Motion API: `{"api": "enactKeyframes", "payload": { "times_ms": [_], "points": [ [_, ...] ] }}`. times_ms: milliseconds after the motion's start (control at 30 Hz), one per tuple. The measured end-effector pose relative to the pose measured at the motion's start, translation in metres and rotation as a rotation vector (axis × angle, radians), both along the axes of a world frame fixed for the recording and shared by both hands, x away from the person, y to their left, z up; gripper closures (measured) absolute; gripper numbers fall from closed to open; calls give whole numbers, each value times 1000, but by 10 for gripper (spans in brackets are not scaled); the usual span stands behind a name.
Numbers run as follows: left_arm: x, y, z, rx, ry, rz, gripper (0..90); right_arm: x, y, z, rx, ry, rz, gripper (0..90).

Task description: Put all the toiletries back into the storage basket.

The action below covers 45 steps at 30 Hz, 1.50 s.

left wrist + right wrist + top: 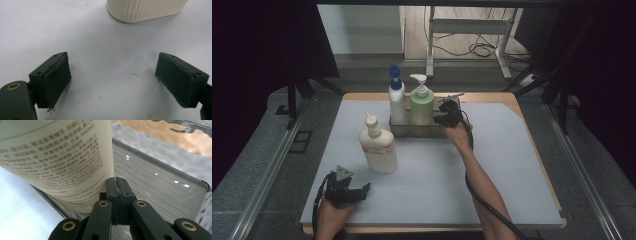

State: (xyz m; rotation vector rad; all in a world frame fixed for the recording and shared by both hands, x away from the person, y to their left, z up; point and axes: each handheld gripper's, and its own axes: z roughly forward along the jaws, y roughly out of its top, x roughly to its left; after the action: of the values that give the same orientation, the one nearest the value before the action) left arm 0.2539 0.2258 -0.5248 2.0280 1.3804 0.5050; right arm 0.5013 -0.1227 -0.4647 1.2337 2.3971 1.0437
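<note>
The clear tray stood toward the far edge of the mat, and the right gripper was at its right end, just beside the green pump bottle. Its jaws were pressed flat together with nothing between them, the tips down inside the tray's empty right compartment, close against the bottle's pale wall. Left of the green bottle, in the same tray, stood a white bottle with a blue cap. So two bottles looked to be already placed, and one space in the tray was free beside the shut gripper.

What seemed left was the cream bottle, upright on the mat, well short of the tray and off to the left of the right gripper. It stood ahead of the left gripper, which rested near the front edge with its jaws wide apart and empty; its ribbed base showed beyond the pads. I judged the job about two-thirds done.

As for writing: the green bottle's back carried dense rows of small gold print, apparently Chinese characters with digits, too fine and curved for me to read. The cream bottle bore an orange-marked label, illegible from above.
</note>
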Motion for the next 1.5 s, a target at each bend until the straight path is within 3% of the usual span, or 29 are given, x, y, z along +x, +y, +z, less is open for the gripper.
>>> {"api": "enactKeyframes", "payload": {
  "times_ms": [400,900,1200,1500],
  "points": [
    [0,0,0,0,0,0,119,-2,16,0,-16,-3,20,884],
    [0,0,0,0,0,0,119,-3,16,0,-10,2,9,886],
    [0,0,0,0,0,0,119,-4,12,-1,-15,-8,19,800],
    [0,0,0,2,0,-1,119,-11,7,13,-10,-46,39,750]
  ]
}}
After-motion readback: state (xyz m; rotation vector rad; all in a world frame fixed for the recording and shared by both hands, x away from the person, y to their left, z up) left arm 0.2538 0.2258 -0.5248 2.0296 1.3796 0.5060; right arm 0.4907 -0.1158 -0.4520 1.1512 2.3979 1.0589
